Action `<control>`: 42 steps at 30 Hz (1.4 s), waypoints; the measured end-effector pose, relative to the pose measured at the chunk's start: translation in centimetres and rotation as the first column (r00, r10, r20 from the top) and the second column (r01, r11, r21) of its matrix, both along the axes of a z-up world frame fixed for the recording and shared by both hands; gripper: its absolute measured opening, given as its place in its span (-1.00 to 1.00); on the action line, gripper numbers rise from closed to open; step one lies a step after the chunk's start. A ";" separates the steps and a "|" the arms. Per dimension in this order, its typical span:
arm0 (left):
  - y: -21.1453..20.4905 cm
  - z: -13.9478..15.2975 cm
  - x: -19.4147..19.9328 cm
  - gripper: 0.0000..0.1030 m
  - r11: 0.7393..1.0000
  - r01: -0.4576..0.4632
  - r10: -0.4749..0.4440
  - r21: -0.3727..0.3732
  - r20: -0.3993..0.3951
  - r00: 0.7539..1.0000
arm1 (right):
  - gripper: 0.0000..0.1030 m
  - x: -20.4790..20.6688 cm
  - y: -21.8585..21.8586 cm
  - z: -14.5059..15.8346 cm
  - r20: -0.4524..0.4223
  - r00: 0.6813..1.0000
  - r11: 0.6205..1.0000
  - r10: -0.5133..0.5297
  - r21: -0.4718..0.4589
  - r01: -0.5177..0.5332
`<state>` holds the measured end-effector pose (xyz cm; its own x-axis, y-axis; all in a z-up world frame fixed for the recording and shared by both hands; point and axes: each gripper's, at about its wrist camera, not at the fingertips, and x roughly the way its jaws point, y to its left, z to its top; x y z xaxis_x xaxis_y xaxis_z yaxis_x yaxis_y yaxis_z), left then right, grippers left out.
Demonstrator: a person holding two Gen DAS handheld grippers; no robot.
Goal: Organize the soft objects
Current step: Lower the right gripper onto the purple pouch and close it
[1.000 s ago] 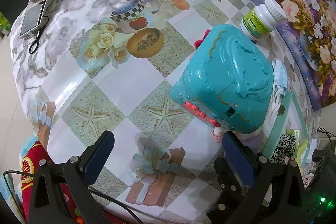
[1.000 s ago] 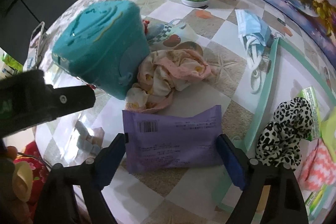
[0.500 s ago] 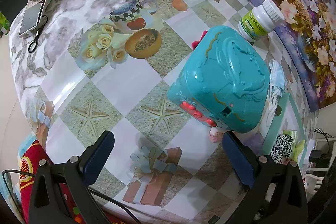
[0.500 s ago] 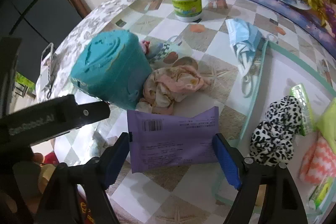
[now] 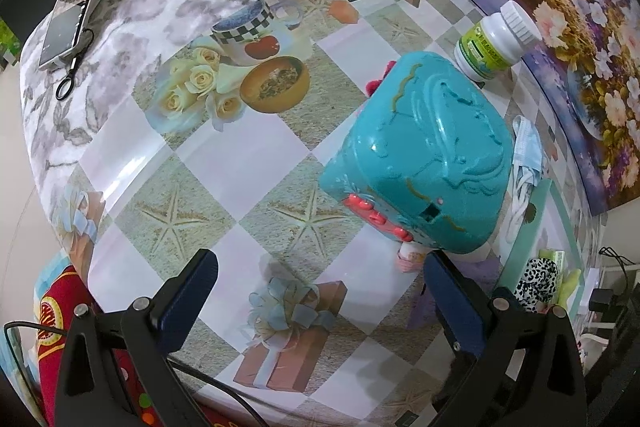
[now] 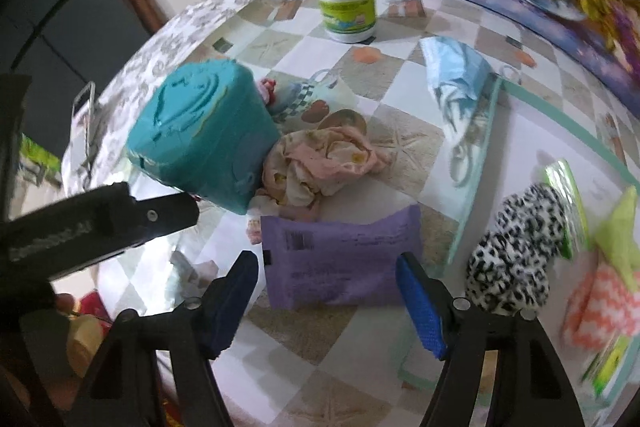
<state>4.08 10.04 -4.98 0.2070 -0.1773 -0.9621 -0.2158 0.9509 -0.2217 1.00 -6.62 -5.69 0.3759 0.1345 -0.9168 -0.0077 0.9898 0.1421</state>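
With its fingers just closing toward the purple packet [image 6: 340, 259] (not yet pinching), the right gripper [image 6: 326, 295] should centre first; the left gripper [image 5: 320, 301] stays spread.

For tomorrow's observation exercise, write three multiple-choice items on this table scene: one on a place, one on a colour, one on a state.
1. What lies between the fingers of the right gripper?
A. purple packet
B. white bottle
C. face mask

2. What colour is the big plastic box?
A. red
B. teal
C. yellow

3. How is the left gripper?
A. shut on the bottle
B. shut on a cloth
C. open, empty

Key: 1 A, the packet lies between the fingers. 2 B, its lid and sides are teal. 3 C, only tablecloth shows between its spread fingers.
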 end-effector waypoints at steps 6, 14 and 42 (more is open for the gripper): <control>0.6 0.0 -0.2 0.99 1.000 -0.012 0.012 -0.011 -0.003 1.000 | 0.83 0.4 -0.2 -1.4 -0.007 1.000 1.000 0.010 -0.014 -0.010; 1.0 0.1 -0.4 0.99 0.999 -0.033 0.033 -0.022 -0.007 0.999 | 1.00 0.5 1.4 -2.3 -0.011 0.997 0.993 0.071 -0.096 -0.072; 1.4 0.3 -0.8 0.99 0.997 -0.044 0.043 -0.067 -0.011 0.999 | 0.18 -0.6 0.3 0.2 0.001 0.999 0.999 0.036 -0.024 -0.036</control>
<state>3.27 11.46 -4.64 0.2071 -0.2331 -0.9501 -0.2591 0.9235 -0.2830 0.36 -6.31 -5.46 0.3728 0.1261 -0.9193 -0.0441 0.9920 0.1182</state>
